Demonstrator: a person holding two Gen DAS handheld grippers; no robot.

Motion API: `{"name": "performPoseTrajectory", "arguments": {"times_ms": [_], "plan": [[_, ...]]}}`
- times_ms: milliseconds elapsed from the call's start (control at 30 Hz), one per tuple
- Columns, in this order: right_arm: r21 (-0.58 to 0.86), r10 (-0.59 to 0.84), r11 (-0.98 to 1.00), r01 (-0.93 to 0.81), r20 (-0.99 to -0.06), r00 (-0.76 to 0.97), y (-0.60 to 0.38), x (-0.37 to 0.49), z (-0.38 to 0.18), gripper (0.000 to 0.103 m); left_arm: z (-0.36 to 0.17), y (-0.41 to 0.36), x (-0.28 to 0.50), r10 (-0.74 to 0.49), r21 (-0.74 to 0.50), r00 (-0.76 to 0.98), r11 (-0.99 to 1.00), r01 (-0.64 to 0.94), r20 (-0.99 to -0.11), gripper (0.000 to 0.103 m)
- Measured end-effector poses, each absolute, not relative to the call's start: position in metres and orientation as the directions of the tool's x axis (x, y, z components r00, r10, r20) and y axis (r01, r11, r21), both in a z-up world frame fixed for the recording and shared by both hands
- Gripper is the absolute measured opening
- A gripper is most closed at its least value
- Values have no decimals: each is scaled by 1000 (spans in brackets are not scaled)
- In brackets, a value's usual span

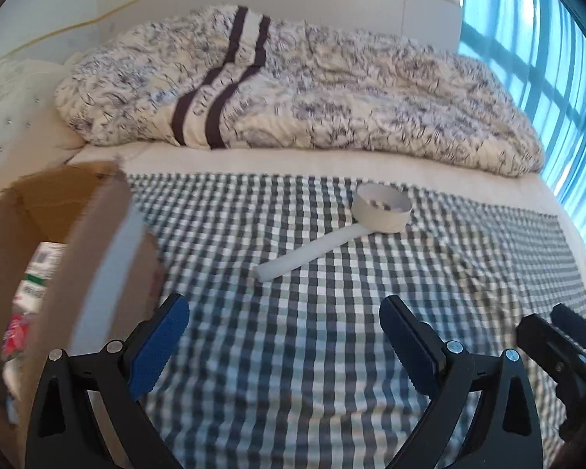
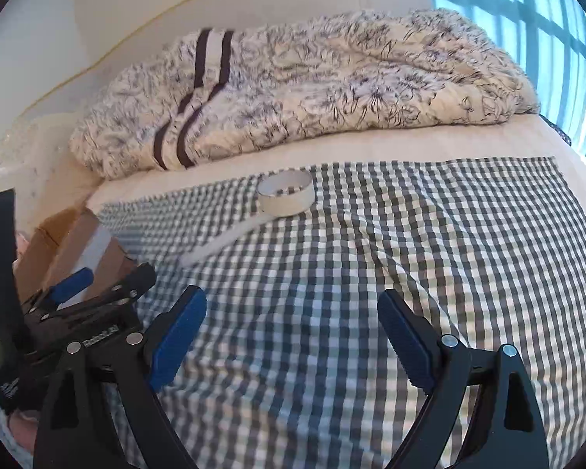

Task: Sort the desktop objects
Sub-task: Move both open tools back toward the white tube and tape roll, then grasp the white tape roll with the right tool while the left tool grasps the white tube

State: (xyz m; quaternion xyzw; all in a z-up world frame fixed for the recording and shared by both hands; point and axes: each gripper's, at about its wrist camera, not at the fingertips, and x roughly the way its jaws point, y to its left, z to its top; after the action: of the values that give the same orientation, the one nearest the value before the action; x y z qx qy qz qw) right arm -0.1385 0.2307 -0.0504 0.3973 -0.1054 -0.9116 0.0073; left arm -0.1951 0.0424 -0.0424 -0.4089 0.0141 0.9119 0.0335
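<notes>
Both grippers sit low over the checked cloth (image 1: 293,351), and each holds nothing. Left gripper (image 1: 285,348): fingers spread wide, blue pads facing across a gap with only cloth between them. Right gripper (image 2: 293,344): fingers likewise spread, nothing between them. The two tools hang side by side, each showing at the edge of the other's view.

One loose item is seen on the cloth: a white scoop (image 1: 381,207), its round cup standing upright toward the far edge of the cloth, its straight handle (image 1: 304,252) lying flat and running back toward the left gripper. It is well apart from both sets of fingers. Small dark marks show inside the cup; what they are cannot be told.

A cardboard box (image 1: 78,242) stands open at the left edge of the cloth, close beside the left gripper, with packets already inside. A patterned duvet (image 1: 312,97) is heaped on the bed behind.

Judgement: the step in hand appears to be the approach to the scoop, with the box as the likely destination. The handle end lies nearest the left gripper, so that gripper seems the better placed. The next move calls for advancing forward, lowering until the fingers straddle the handle across its width, then pressing them onto it before lifting. The soft bedding may give under pressure, so the fingers should not dig into the cloth.
</notes>
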Motion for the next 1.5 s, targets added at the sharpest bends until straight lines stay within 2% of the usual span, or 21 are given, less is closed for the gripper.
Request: {"name": "performPoseTrajectory", "arguments": {"times_ms": [267,667,900,1267,1333,1367,1433,1500], "plan": [[198,-119,-979,-50,-752,-648,222,-206,-83,90,-95,49,-256,28,19,-606,-997,-71,-795,101],[189,-133,-982,-26,-772,-621,222,-276,-115,90,-147,50,-313,59,-33,-574,-998,-56,-817,101],[179,-119,-983,-41,-792,-599,218,-315,-141,90,-155,48,-317,86,-63,-602,-996,-59,-794,103],[35,6,-998,-61,-819,-573,198,-361,-158,90,-158,50,-320,84,-53,-620,-996,-68,-780,101],[43,4,-997,-67,-812,-583,200,-359,-157,81,-157,52,-318,88,-47,-629,-996,-82,-772,96],[49,3,-996,-73,-812,-584,201,-356,-155,81,-155,54,-316,93,-41,-637,-995,-96,-765,89],[62,-3,-995,-81,-809,-588,206,-350,-152,81,-151,64,-311,99,-5,-646,-989,-147,-757,71],[67,1,-994,-91,-803,-596,213,-339,-147,81,-150,82,-304,89,77,-649,-972,-223,-756,45]]}}
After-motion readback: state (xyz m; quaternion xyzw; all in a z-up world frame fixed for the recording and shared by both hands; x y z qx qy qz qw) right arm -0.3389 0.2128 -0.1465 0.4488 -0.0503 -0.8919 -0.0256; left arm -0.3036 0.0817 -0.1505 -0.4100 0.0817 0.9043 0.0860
